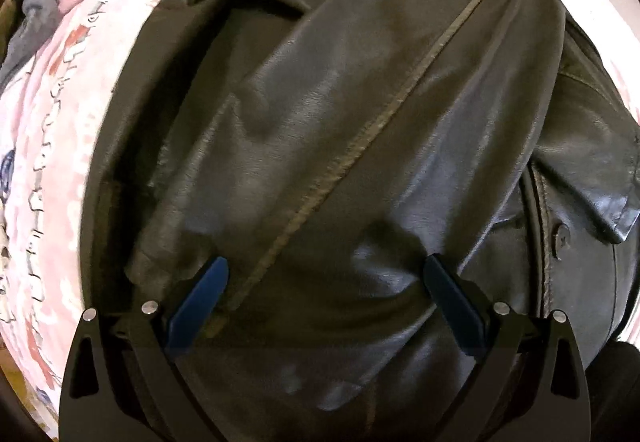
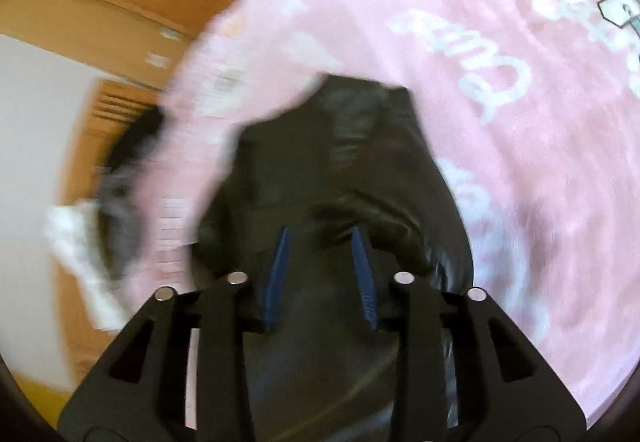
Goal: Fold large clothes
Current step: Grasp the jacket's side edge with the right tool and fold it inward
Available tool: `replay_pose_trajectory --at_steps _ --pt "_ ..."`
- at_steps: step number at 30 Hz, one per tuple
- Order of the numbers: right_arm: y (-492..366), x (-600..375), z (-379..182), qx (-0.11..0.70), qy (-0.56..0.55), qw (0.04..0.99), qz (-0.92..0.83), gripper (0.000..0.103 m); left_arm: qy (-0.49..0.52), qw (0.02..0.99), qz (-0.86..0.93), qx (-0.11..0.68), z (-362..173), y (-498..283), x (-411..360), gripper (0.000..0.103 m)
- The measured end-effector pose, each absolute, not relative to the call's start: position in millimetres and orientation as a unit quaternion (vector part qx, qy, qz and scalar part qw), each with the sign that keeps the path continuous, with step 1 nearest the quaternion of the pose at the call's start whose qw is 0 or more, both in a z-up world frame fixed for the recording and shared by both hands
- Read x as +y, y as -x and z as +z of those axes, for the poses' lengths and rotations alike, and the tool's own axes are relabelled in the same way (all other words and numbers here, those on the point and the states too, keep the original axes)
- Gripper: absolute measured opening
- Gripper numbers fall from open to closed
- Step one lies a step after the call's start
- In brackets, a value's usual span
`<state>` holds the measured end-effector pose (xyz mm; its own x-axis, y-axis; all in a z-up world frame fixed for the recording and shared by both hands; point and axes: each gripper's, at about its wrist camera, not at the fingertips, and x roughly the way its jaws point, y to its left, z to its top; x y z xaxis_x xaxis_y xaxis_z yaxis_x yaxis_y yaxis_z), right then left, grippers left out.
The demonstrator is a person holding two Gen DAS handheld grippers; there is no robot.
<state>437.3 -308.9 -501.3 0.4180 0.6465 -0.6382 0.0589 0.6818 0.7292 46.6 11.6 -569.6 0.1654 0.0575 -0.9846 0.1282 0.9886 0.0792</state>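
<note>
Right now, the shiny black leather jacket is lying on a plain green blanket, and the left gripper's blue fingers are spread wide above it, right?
Not quite. The shiny black leather jacket lies on a pink blanket with cartoon prints, not a plain green one; the right wrist view shows it best. The left gripper does have its blue fingers spread wide over the jacket.

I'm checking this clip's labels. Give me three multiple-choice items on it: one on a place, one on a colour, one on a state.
1. What does the leather jacket lie on?
A. a bare wooden floor
B. a pink patterned blanket
C. a metal rack

2. What colour are the gripper fingers' pads?
A. blue
B. red
C. white

3. How does the left gripper stand?
A. shut on a sleeve
B. out of view
C. open above the jacket

Answers: B, pink blanket surrounds the jacket; A, the pads are blue in both views; C, its fingers stand wide apart, gripping nothing.
</note>
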Motion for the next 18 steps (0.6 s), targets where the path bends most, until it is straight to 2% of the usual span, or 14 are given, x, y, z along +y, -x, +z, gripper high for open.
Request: replay_pose_trajectory --at_steps 1,4,7,11,14,15,16,18 --pt "-420.4 -314.9 -490.4 0.494 -0.335 0.775 0.208 0.048 -0.071 0.76 -0.023 0.645 -565.8 -51.0 11.8 0.095" --pt "-368.0 -314.6 -481.0 0.493 -0.295 0.781 0.244 0.049 -0.044 0.769 -0.04 0.637 -548.4 -55.1 23.8 0.095" --pt "-328.4 -290.0 -497.1 0.514 -0.281 0.761 0.279 0.049 -0.011 0.781 -0.049 0.622 -533.6 -59.2 36.3 0.095" --pt "-310.3 -258.7 -531.6 0.55 -0.178 0.777 0.25 0.049 -0.004 0.779 -0.011 0.627 -553.0 -81.5 39.9 0.095" --pt "-315.1 -254.9 -560.6 0.569 -0.179 0.776 0.205 0.038 0.015 0.757 0.017 0.653 -578.3 -93.9 42.7 0.096" --pt "-320.1 -251.5 -565.1 0.582 -0.161 0.775 0.185 0.025 0.012 0.758 0.021 0.652 -580.7 -94.9 40.5 0.096" --pt "-323.3 -247.5 -565.2 0.587 -0.137 0.778 0.178 0.016 0.006 0.757 0.027 0.652 -581.8 -96.2 37.7 0.097" --pt "-324.3 -240.6 -562.6 0.593 -0.094 0.783 0.163 0.009 0.02 0.749 0.043 0.661 -583.6 -101.1 39.1 0.096"
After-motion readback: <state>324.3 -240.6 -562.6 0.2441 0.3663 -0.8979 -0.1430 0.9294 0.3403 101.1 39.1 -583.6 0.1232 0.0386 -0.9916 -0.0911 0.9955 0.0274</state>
